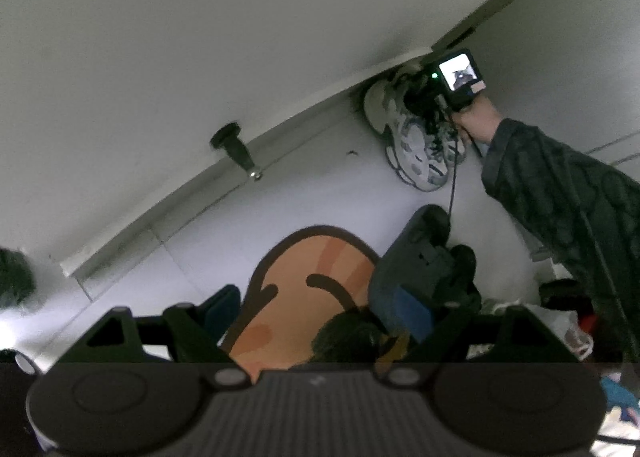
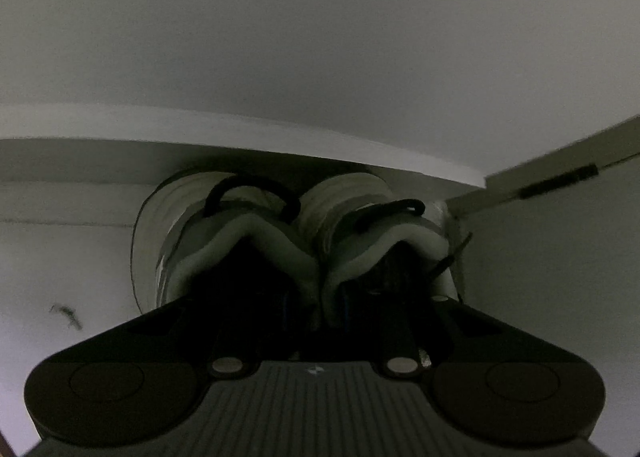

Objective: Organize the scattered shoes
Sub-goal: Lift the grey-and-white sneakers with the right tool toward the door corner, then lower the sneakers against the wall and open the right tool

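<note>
A pair of white sneakers (image 2: 256, 225) stands side by side in the corner, pushed up against the baseboard (image 2: 120, 129), heels towards the right wrist camera. My right gripper (image 2: 316, 297) reaches down into them, one finger in each shoe's opening, shut on the two inner collars pressed together. In the left wrist view the same sneakers (image 1: 416, 153) sit by the wall, with a hand (image 1: 480, 117) holding that gripper over them. My left gripper (image 1: 316, 305) hangs open above an orange cartoon mat (image 1: 304, 257). A dark blue-grey shoe-like thing (image 1: 416, 257) lies by its right finger; contact is unclear.
A black doorstop (image 1: 234, 145) sticks out of the baseboard left of the sneakers. A door frame (image 2: 560, 161) closes the corner on the right. A dark patterned sleeve (image 1: 560, 197) crosses the right side. Bags and clutter (image 1: 568, 329) lie at the lower right. White floor spreads to the left.
</note>
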A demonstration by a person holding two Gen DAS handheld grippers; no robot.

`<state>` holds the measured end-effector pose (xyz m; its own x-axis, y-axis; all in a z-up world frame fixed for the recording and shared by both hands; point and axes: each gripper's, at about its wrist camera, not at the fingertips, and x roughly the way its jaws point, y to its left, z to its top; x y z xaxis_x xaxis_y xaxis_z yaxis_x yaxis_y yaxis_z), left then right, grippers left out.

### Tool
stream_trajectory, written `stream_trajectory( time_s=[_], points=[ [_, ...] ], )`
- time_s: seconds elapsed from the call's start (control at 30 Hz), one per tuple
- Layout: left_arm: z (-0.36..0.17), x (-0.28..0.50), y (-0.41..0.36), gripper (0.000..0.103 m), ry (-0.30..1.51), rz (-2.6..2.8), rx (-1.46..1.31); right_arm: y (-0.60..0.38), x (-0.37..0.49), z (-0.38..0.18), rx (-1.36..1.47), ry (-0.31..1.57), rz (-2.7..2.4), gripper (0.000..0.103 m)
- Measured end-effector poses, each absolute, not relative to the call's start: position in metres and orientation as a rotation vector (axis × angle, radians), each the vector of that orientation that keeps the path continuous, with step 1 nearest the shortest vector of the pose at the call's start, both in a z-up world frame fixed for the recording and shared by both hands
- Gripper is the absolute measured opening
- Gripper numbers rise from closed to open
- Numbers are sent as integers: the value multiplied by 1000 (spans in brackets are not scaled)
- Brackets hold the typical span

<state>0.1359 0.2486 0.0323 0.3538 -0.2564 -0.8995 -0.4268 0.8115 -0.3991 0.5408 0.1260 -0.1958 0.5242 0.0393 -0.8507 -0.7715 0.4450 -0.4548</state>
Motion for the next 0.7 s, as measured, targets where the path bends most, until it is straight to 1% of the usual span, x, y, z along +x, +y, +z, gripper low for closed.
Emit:
stream_trajectory(
  time_s=[0.17, 0.23, 0.27, 0.3, 0.33, 0.37, 0.4, 0.43, 0.47, 0.6, 0.7],
  points=[
    [36, 141, 248, 86, 1217, 137, -634, 130, 553, -199, -976, 900, 579, 27],
    [40, 147, 242, 87, 1209, 140, -585, 131, 557, -201, -955, 903, 566, 29],
    [41, 149, 240, 88, 1208, 143, -563, 132, 561, -202, -946, 914, 555, 32],
    [42, 151, 238, 88, 1208, 148, -545, 134, 565, -201, -940, 928, 541, 40],
    [42, 151, 237, 88, 1209, 149, -540, 135, 568, -199, -923, 941, 515, 45],
    [42, 151, 237, 88, 1210, 158, -542, 133, 569, -193, -885, 944, 483, 57],
    [42, 151, 237, 88, 1211, 168, -545, 128, 567, -186, -850, 928, 476, 65],
    [42, 151, 237, 88, 1211, 177, -546, 124, 564, -179, -815, 912, 470, 67],
    [41, 151, 237, 88, 1210, 187, -545, 120, 562, -172, -781, 897, 464, 69],
    [44, 149, 236, 88, 1202, 222, -524, 92, 539, -141, -750, 817, 457, 69],
    [49, 151, 236, 88, 1183, 253, -520, 66, 527, -115, -680, 827, 464, 69]
  ],
)
